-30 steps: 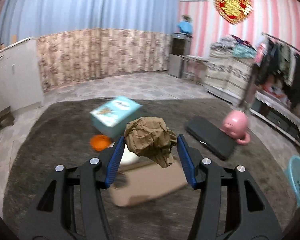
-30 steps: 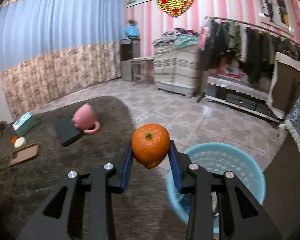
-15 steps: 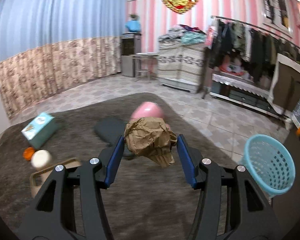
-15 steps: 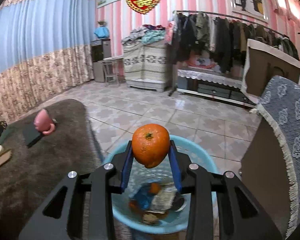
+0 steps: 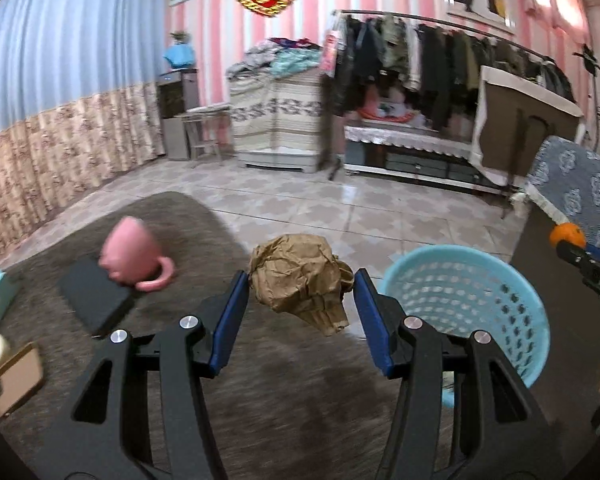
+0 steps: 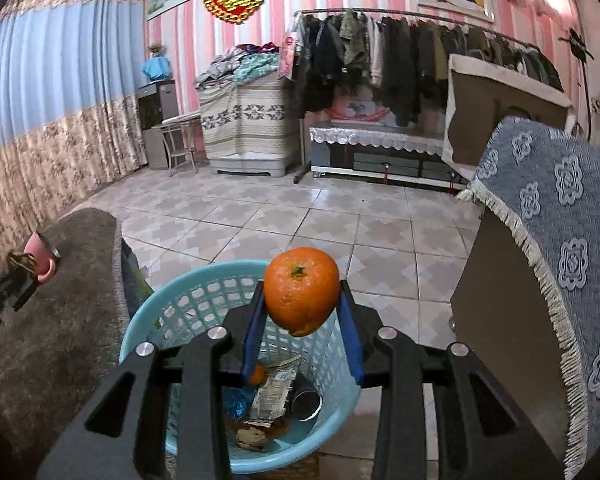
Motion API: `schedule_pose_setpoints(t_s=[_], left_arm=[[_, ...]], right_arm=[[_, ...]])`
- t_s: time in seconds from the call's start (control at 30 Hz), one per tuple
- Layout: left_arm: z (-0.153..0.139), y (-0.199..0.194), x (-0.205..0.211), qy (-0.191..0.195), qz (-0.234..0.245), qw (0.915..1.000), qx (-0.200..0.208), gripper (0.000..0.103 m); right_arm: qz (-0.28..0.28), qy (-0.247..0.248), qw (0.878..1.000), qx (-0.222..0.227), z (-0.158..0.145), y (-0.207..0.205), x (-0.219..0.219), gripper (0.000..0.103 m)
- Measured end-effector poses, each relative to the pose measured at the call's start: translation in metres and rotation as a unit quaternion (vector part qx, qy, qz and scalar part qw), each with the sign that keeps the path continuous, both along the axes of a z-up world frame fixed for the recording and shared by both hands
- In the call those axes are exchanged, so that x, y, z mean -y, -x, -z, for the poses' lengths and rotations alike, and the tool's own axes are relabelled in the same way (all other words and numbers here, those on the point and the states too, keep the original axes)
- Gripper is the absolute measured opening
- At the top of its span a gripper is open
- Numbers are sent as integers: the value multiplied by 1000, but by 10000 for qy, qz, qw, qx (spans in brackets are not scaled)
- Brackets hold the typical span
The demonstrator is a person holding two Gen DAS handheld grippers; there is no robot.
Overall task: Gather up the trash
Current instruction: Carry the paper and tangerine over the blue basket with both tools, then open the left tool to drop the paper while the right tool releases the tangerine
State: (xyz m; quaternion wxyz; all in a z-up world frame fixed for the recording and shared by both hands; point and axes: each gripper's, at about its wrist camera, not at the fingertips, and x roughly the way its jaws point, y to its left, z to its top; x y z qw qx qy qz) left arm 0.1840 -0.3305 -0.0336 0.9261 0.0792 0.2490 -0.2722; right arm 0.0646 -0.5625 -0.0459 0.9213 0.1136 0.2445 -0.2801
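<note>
Your right tool [image 6: 300,312] grips the orange [image 6: 302,290] above the basket [image 6: 188,304] at lower centre: release it. Your left tool [image 5: 300,304] clamps crumpled paper [image 5: 300,280]; bring it rightward next.

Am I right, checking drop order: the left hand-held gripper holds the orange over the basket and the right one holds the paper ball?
No, they are swapped. In the right wrist view the right hand-held gripper holds the orange over the basket. In the left wrist view the left hand-held gripper holds the paper ball.
</note>
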Motion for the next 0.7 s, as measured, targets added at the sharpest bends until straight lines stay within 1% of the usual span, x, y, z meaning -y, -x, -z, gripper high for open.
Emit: schedule_pose_setpoints(t_s=[0.17, 0.3, 0.33, 0.43, 0.53, 0.57, 0.6, 0.63, 0.67, 0.7], left_arm=[[9, 1, 50, -142, 468, 9988, -31, 53], [26, 3, 82, -255, 814, 9963, -133, 53], [31, 4, 88, -312, 892, 9954, -167, 53], [41, 5, 106, -490, 1030, 9934, -97, 54], [43, 1, 115, -525, 1143, 9920, -141, 55], [42, -1, 118, -546, 1166, 9916, -140, 59], [41, -3, 118, -545, 1141, 9919, -128, 64], [39, -4, 117, -533, 1089, 9926, -116, 78], [36, -7, 113, -479, 950, 9943, -52, 84], [33, -8, 111, -433, 872, 9952, -10, 84]], right_arm=[[229, -175, 9996, -2, 4, 0, 9, 35], [369, -332, 9988, 45, 8, 3, 15, 35], [384, -373, 9985, 67, 10, 4, 17, 35], [391, -426, 9983, 53, 12, 2, 20, 35], [364, -456, 9983, 10, 14, -4, 19, 35], [337, -452, 9984, -15, 15, -6, 17, 35], [321, -445, 9985, -28, 15, -6, 16, 35], [303, -437, 9986, -41, 15, -8, 16, 35], [281, -432, 9987, -42, 15, -9, 15, 35], [257, -433, 9987, -34, 15, -11, 14, 35]])
